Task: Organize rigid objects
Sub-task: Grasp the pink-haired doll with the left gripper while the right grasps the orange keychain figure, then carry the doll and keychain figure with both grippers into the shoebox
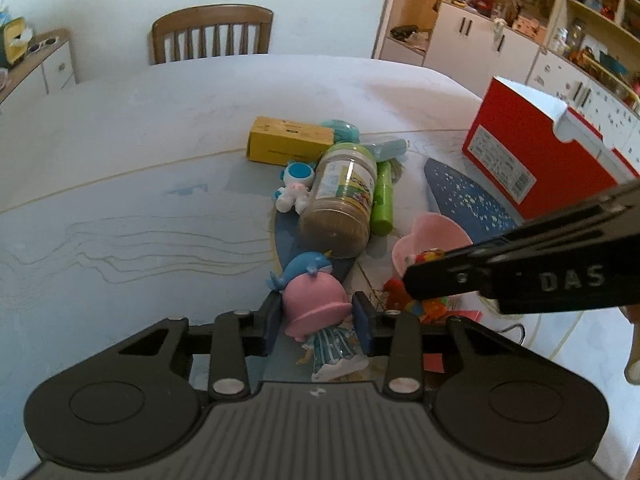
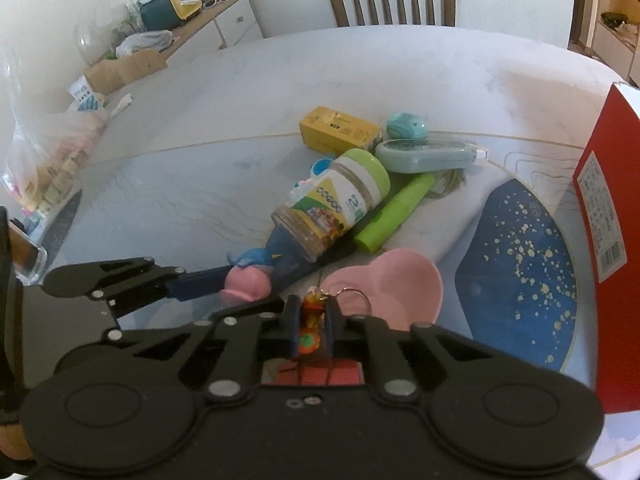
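My left gripper [image 1: 318, 322] is shut on a pink-haired doll figure [image 1: 316, 300] with a blue whale on its head; both blue pads press its head. My right gripper [image 2: 312, 322] is shut on a small orange keychain toy [image 2: 310, 320] with a metal ring, just in front of a pink heart-shaped dish [image 2: 396, 288]. From the right wrist view the left gripper's fingers [image 2: 200, 280] hold the doll's pink head [image 2: 246, 286]. A jar with a green lid [image 1: 340, 196] lies on its side beside a green tube [image 1: 382, 196] and a small white-and-blue figure [image 1: 294, 188].
A red box [image 1: 532, 152] stands at the right on the white table [image 1: 160, 160]. A yellow box [image 1: 288, 140], a teal round case [image 2: 406, 125] and a pale teal case [image 2: 424, 155] lie behind the jar. A blue speckled mat [image 2: 520, 264] lies right. A wooden chair [image 1: 212, 34] stands beyond.
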Demonstrator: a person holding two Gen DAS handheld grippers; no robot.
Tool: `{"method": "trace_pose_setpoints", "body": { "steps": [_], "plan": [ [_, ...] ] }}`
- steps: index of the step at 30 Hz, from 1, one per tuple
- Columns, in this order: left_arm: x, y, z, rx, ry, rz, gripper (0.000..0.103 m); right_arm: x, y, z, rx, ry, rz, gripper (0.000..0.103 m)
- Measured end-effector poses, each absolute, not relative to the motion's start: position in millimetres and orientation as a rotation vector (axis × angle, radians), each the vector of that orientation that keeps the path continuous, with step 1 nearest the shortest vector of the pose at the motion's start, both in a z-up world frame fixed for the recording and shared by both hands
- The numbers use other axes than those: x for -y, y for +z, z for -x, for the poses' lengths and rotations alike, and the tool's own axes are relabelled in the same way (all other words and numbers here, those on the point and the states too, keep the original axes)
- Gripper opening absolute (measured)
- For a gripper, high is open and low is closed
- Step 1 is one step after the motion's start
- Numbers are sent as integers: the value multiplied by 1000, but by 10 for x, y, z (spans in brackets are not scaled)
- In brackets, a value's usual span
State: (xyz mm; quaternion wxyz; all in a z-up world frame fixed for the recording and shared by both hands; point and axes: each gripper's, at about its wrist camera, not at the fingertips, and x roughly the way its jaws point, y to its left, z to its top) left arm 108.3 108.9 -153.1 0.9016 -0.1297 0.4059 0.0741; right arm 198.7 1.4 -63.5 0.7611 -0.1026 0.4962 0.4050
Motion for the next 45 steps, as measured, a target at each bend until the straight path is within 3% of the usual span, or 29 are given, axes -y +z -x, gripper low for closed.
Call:
{"method": "trace_pose_setpoints", "body": {
  "steps": [7,9,12,20,22,23,24,26,36,45],
  "plan": [
    [-1138,-1349,-1029,-834,177,318,33,149,-432,-1989,-1045,885,156,11],
    [-1132,-1263,-1007,-819,166,322,25,214,-359,-1995,-1035,880,138,11],
    [-1088,-1165,-1022,-812,156,301,22,320,-240,-2002,-1020,873,122,11],
    [-1036,-1124,-1013,-846,149,278,22,692,-16,-2060,-995,863,60,11],
    [-1049,-1145,-1003,-856,140,293,26,793,16,-2066,-994,860,42,11],
    [-1053,-1159,-1006,-862,148,298,36,842,33,-2068,-993,859,34,11],
    [-1063,-1187,-1011,-872,158,311,54,895,49,-2064,-992,855,26,11],
    [-1087,-1228,-1021,-872,162,335,71,990,78,-2071,-994,849,14,11],
    [-993,-1497,-1179,-925,170,297,68,1348,274,-2116,-949,800,-5,11],
    [-919,-1504,-1168,-921,206,263,41,1512,296,-2165,-939,780,-22,11]
  ]
}}
